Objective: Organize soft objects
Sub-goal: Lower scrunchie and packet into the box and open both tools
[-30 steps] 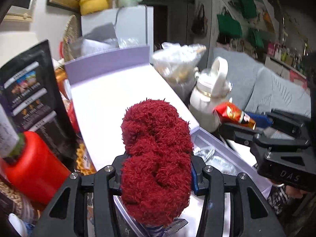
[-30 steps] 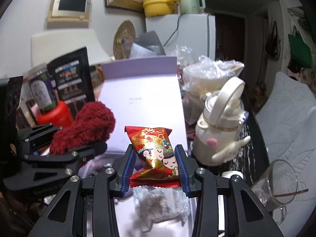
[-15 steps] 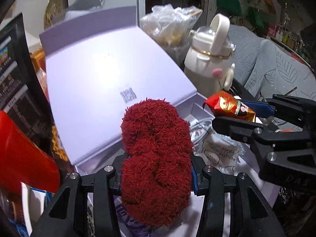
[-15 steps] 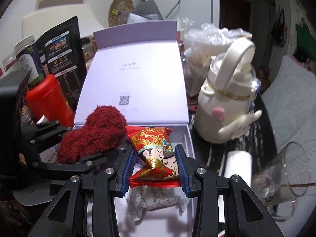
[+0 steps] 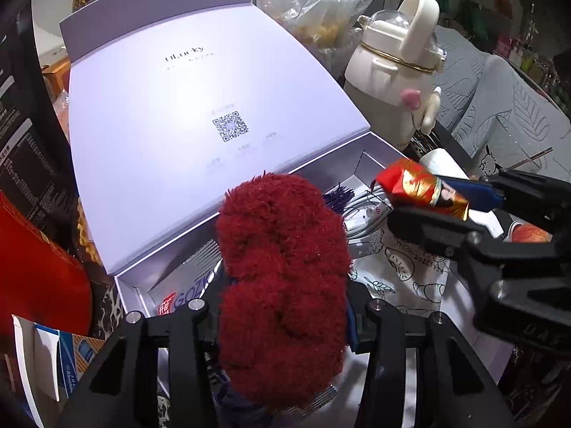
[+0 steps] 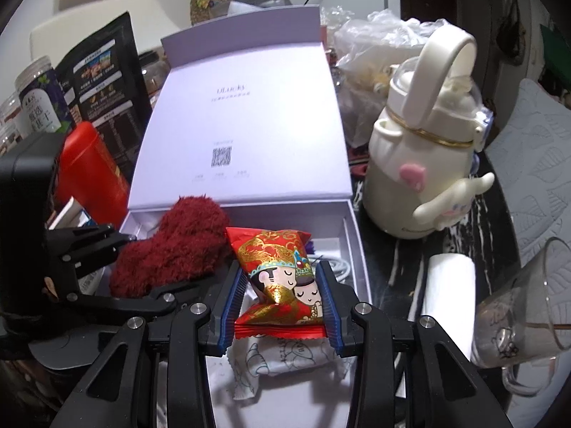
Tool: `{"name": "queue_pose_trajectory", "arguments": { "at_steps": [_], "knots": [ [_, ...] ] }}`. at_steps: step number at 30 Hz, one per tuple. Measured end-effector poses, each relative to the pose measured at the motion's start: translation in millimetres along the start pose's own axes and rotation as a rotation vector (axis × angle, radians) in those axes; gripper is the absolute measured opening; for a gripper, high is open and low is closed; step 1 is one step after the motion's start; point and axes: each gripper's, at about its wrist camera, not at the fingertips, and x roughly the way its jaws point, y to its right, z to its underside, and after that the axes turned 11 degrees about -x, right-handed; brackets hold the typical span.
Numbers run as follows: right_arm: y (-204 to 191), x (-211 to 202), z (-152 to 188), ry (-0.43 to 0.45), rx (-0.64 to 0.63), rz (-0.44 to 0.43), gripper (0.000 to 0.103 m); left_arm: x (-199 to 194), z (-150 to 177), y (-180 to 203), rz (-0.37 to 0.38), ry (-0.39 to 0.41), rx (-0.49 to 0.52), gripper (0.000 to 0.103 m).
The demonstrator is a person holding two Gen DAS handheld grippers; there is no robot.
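Note:
My left gripper (image 5: pixel 282 306) is shut on a fluffy red plush (image 5: pixel 282 278) and holds it over the left part of the open lavender box (image 5: pixel 378 149). The plush also shows in the right wrist view (image 6: pixel 178 246). My right gripper (image 6: pixel 282 299) is shut on a red and gold snack packet (image 6: pixel 282 281) with a cartoon couple, above the box's right part; the packet also shows in the left wrist view (image 5: pixel 421 189). The box lid (image 6: pixel 242 121) stands open behind. A white printed pouch (image 6: pixel 282 360) and white cables (image 5: pixel 360 210) lie inside the box.
A cream kettle-shaped bottle (image 6: pixel 424 164) stands right of the box, with a white roll (image 6: pixel 449 296) and a glass cup (image 6: pixel 524 310) nearer. A red container (image 6: pixel 89 167), a black pouch (image 6: pixel 103 82) and jars (image 6: pixel 39 96) crowd the left. A plastic bag (image 5: pixel 317 3) sits behind.
Both grippers have moved down and forward toward the open box, each still holding its object. The box interior now shows below them.

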Motion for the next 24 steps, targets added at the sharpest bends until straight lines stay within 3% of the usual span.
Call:
{"name": "queue_pose_trajectory", "arguments": {
  "at_steps": [13,21,24],
  "knots": [
    [3,22,8,-0.080,-0.010,0.016,0.040,8,-3,-5,-0.004,-0.030,-0.021,0.047],
    [3,25,6,-0.095,-0.001,0.022,0.040,8,-6,4,-0.035,-0.033,0.016,0.049],
    [3,23,4,-0.099,0.004,0.023,0.047,6,-9,4,-0.031,-0.037,0.009,0.049]
  ]
}}
